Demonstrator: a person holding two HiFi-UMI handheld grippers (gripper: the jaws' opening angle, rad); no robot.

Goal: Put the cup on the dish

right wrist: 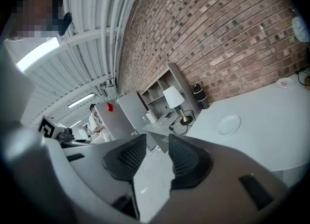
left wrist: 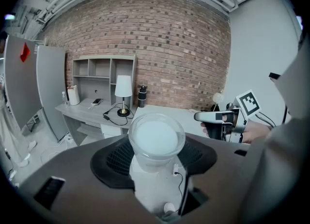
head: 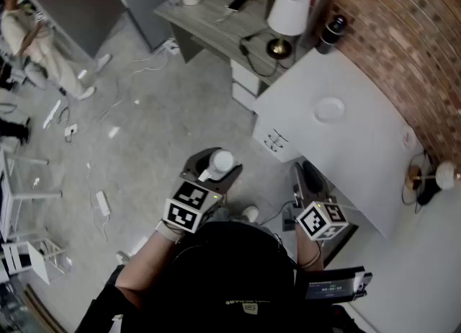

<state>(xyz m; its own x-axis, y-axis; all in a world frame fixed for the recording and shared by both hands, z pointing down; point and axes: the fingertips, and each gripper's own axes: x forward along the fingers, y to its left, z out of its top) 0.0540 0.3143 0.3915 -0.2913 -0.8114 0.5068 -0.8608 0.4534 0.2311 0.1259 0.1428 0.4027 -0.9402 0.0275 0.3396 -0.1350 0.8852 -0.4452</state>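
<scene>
A white translucent cup (head: 220,160) (left wrist: 151,138) stands upright between the black pads of my left gripper (head: 215,169) (left wrist: 152,156), which is shut on it and held over the floor, left of the white table (head: 353,158). The dish (head: 329,109) (right wrist: 228,124), a small white plate, lies bare on that table towards its far end. My right gripper (head: 305,180) (right wrist: 155,154) hovers at the table's near corner with a narrow gap between its pads and nothing in it. The dish is well ahead of both grippers.
A grey desk (head: 216,18) behind the table carries a white lamp (head: 289,13), a phone and cables. A black bottle (head: 330,32) stands by the brick wall. A globe lamp (head: 444,174) sits at the table's right. A person (head: 32,36) stands far left; cables lie on the floor.
</scene>
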